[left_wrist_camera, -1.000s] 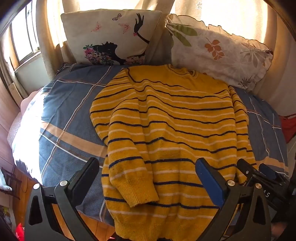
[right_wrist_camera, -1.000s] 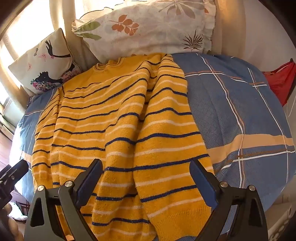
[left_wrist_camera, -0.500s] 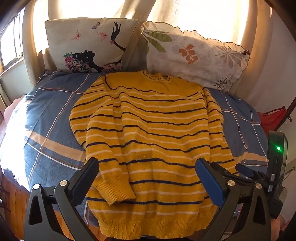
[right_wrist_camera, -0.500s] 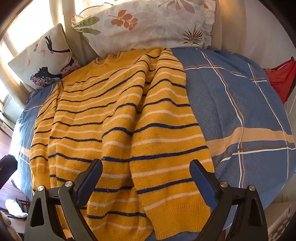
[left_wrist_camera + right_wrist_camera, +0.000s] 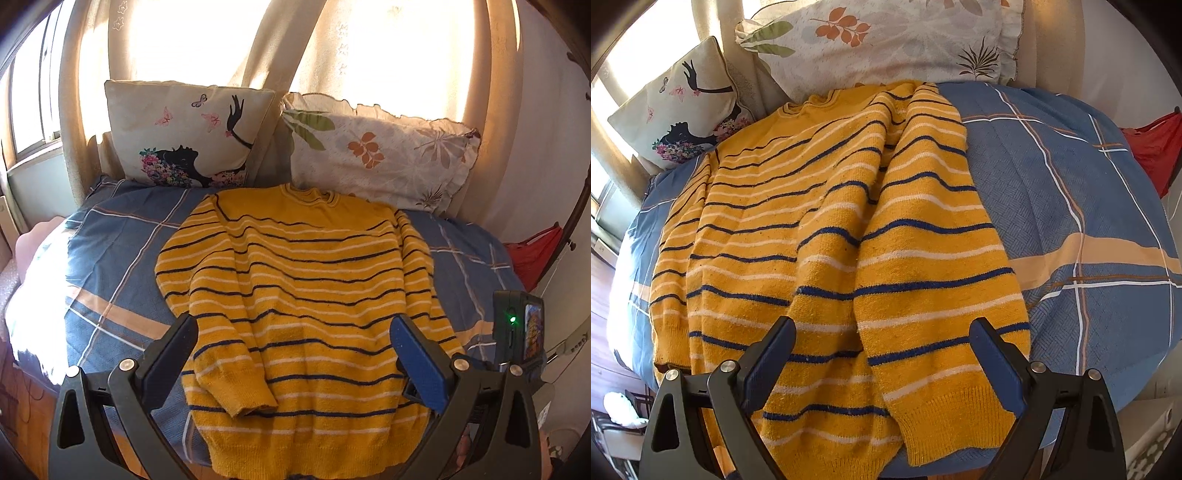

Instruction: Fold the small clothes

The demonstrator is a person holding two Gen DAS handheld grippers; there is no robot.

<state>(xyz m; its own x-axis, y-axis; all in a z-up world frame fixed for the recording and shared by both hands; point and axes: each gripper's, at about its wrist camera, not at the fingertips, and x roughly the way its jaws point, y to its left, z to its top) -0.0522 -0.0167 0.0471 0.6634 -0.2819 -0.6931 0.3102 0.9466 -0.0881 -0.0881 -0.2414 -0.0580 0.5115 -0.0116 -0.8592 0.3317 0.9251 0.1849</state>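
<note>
Since a second ago the left tongs (image 5: 295,354) have drawn back and risen from the bed's near edge, so the whole sweater (image 5: 299,295) and both pillows now show. The right tongs (image 5: 882,354) have shifted only slightly. Both tongs are spread wide and hold nothing, hovering above the sweater's hem. The yellow striped sweater lies flat along the middle of the bed (image 5: 110,266), collar toward the head edge, hem at the near edge, both sleeves folded in along its body. At the head edge a butterfly pillow (image 5: 184,133) and a leaf-print pillow (image 5: 376,155) lean against the curtain (image 5: 388,55); the collar touches the leaf-print one. A red cloth (image 5: 535,254) sits off the bed's right edge.
</note>
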